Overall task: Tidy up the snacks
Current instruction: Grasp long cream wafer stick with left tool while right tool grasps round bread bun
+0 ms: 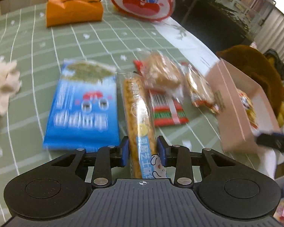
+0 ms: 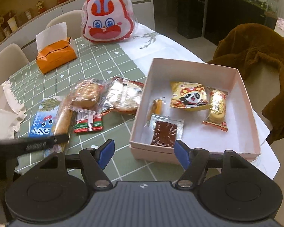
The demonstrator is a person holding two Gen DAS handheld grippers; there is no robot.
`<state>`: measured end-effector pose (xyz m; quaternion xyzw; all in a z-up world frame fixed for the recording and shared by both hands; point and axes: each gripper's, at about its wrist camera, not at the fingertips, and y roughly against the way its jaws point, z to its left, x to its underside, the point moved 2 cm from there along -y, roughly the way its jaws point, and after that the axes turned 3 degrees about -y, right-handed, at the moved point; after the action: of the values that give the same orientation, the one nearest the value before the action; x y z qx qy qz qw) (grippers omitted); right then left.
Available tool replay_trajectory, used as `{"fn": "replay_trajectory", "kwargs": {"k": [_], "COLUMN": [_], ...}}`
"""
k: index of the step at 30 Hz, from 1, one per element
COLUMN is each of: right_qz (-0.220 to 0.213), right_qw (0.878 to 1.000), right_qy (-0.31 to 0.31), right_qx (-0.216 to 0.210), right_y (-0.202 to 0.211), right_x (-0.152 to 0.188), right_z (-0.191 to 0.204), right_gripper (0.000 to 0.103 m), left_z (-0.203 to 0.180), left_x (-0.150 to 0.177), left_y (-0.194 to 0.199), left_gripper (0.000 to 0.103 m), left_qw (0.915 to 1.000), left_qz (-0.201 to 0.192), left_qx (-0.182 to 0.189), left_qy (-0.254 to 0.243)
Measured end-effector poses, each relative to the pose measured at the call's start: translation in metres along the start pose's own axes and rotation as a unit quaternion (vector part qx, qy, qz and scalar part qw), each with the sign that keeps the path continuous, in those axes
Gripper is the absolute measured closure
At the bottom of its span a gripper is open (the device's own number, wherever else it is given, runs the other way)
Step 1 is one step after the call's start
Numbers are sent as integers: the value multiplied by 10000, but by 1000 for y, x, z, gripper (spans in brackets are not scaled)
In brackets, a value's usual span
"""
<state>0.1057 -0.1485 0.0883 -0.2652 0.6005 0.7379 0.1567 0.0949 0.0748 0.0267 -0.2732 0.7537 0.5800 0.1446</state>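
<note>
Left gripper (image 1: 143, 152) straddles long snack stick (image 1: 140, 119) near its lower end on green checked tablecloth (image 1: 85, 43); blue pads beside wrapper, contact not certain. Blue packet (image 1: 81, 106) just left of stick, red-green packet (image 1: 166, 109) just right. Right gripper (image 2: 143, 154) wide, empty, above near corner of pink box (image 2: 195, 152) holding several snacks. Risks: end grip lets stick droop or slip from slick wrapper; pads may snag neighbouring packets; squeeze may crush stick.

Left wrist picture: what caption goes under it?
Left tongs closing around a long snack stick on the green table.
</note>
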Motion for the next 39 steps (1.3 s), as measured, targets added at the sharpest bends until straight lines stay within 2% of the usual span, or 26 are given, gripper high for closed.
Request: {"fn": "replay_trajectory", "kwargs": {"k": [5, 9, 13, 16, 19, 21, 22, 23, 24, 29, 32, 37, 39], "right_qz": [-84, -54, 161, 391, 704, 844, 910, 943, 983, 836, 737, 790, 829], "right_qw": [9999, 9993, 9984, 9982, 9970, 9960, 9954, 9950, 9945, 9943, 9933, 9940, 9946], "right_qy": [113, 210, 254, 196, 224, 257, 262, 256, 253, 444, 651, 473, 419], "right_qx": [-54, -303, -474, -408, -224, -148, -112, -190, -268, -491, -606, -582, -454], "right_y": [-4, -19, -61, -100, -137, -146, -145, -142, -137, -87, -51, -13, -8], "right_x": [-6, -31, -67, -87, -94, -90, -87, -84, -81, -59, -34, 16, 35], "right_z": [25, 55, 91, 110, 119, 121, 120, 120, 118, 104, 94, 65, 56], "right_gripper": [33, 30, 29, 29, 29, 35, 55, 61, 63, 63, 63, 63, 63], "left_z": [-4, -2, 1, 5, 5, 4, 5, 5, 6, 6, 9, 27, 37], "left_x": [28, 42, 55, 58, 57, 56, 55, 53, 52, 46, 42, 28, 22], "left_y": [19, 32, 43, 47, 55, 58, 60, 61, 61, 55, 52, 57, 55], "left_gripper": [68, 68, 68, 67, 66, 66, 66, 66, 66, 66, 66, 66, 66], "left_qw": [9995, 9996, 9996, 9996, 9996, 9996, 9997, 9998, 9998, 10000, 9999, 9976, 9967], "left_qz": [196, 216, 258, 259, 217, 180, 148, 116, 98, 45, -29, -499, -533], "left_qx": [222, 84, 0, -67, -175, -198, -195, -179, -152, -3, 129, 227, 187], "left_qy": [-108, -173, -65, 54, 53, -3, -24, -26, -22, -69, -53, 419, 584]}}
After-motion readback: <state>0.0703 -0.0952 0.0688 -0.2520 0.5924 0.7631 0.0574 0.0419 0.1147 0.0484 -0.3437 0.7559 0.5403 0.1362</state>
